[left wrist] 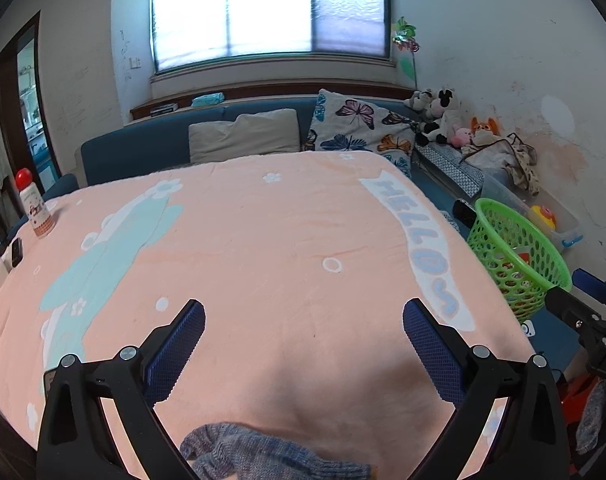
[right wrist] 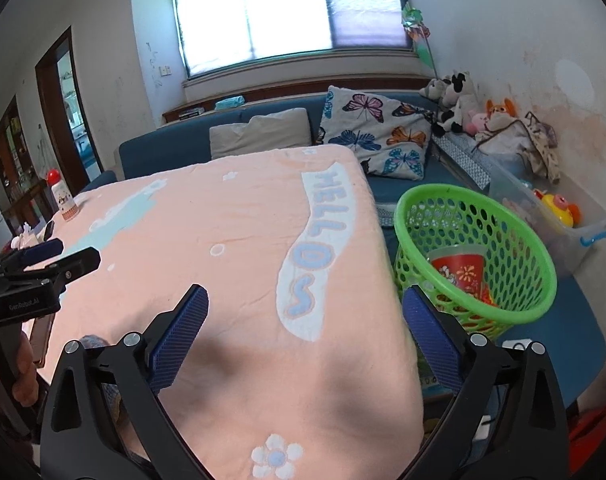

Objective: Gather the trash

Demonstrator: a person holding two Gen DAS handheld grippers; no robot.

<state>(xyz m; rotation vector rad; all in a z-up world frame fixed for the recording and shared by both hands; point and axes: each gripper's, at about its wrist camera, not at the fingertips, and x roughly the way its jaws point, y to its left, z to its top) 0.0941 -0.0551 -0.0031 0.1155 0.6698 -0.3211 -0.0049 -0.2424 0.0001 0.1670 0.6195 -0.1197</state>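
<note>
A green plastic basket [right wrist: 399, 220] stands on a blue seat to the right of the table, with a red paper cup [right wrist: 463, 274] and other bits lying inside. My right gripper [right wrist: 306, 292] hangs open over the pink blanket [right wrist: 243, 220] at the table's right edge, its right finger just left of the basket, nothing between its fingers. My left gripper [left wrist: 303, 306] is open over the middle of the blanket [left wrist: 263, 240], also with nothing in it. The basket [left wrist: 499, 248] shows at the right of the left wrist view. A grey knitted cloth [left wrist: 263, 456] lies at the near edge.
A white bottle with a red cap [left wrist: 33, 204] stands at the table's far left corner, with small items [left wrist: 15, 251] by it. Behind are a blue sofa [right wrist: 175, 144], a butterfly pillow [right wrist: 379, 132], plush toys [right wrist: 459, 100] and a clear storage bin [right wrist: 575, 220].
</note>
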